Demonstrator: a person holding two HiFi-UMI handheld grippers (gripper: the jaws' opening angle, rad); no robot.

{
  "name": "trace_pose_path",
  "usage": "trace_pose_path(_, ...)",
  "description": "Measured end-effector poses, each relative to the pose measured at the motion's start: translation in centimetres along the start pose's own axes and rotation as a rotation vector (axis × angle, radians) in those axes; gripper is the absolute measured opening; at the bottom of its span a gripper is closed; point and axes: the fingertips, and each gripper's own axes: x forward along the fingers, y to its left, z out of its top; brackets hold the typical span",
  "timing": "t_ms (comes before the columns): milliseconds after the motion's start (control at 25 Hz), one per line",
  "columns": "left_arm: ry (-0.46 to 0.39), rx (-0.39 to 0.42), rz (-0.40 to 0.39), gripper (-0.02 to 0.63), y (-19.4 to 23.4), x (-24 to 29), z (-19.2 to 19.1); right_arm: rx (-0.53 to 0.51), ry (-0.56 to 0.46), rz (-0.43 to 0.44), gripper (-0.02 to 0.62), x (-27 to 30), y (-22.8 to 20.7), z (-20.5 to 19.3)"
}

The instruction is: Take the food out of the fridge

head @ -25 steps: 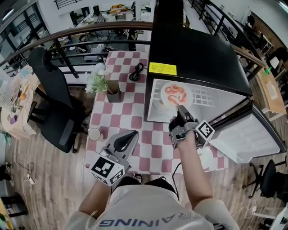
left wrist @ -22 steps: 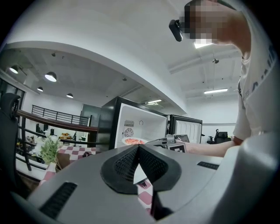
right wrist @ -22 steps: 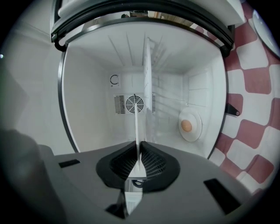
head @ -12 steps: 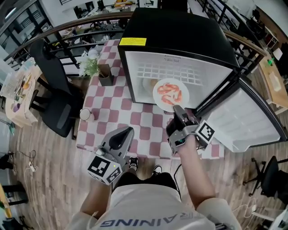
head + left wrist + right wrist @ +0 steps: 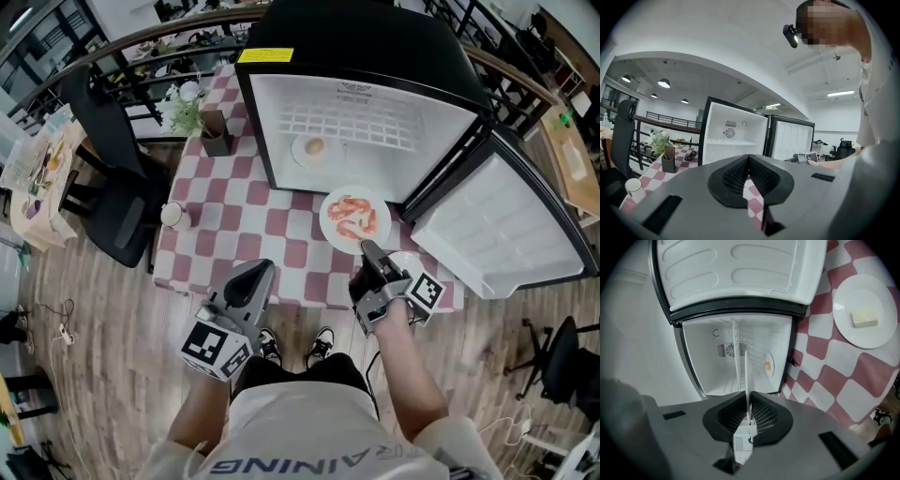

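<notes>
shrimp lie on a white plate held over the red-and-white checked table, just in front of the open fridge and outside its cabinet. whether the plate touches the cloth cannot be told. the right gripper has its jaws clamped on the plate's near rim. in the right gripper view the plate shows edge-on as a thin white line running out from between the pads. the left gripper is over the table's near edge, left of the plate, its jaws shut tip to tip with nothing between them. inside the fridge sits a small dish with an egg-like thing on it. the fridge door stands wide to the right. a second plate bearing a pale yellow block rests on the table beside the right gripper. a cup and a potted plant stand at the table's left side, next to a black chair.
</notes>
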Motion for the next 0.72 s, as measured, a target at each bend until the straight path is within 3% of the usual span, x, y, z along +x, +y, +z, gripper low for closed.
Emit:
trace_pose_path(360,0.009,-0.002,-0.058,0.007,1.3,-0.6,-1.3,0.001,0.01,-0.067,0.041,-1.2,-6.4,-2.3)
trace_pose_path(720,0.034,-0.012,-0.059,0.007,2.7,-0.9,-3.1,0.004,0.014,-0.13,0.041,-1.0,-12.3,-2.7)
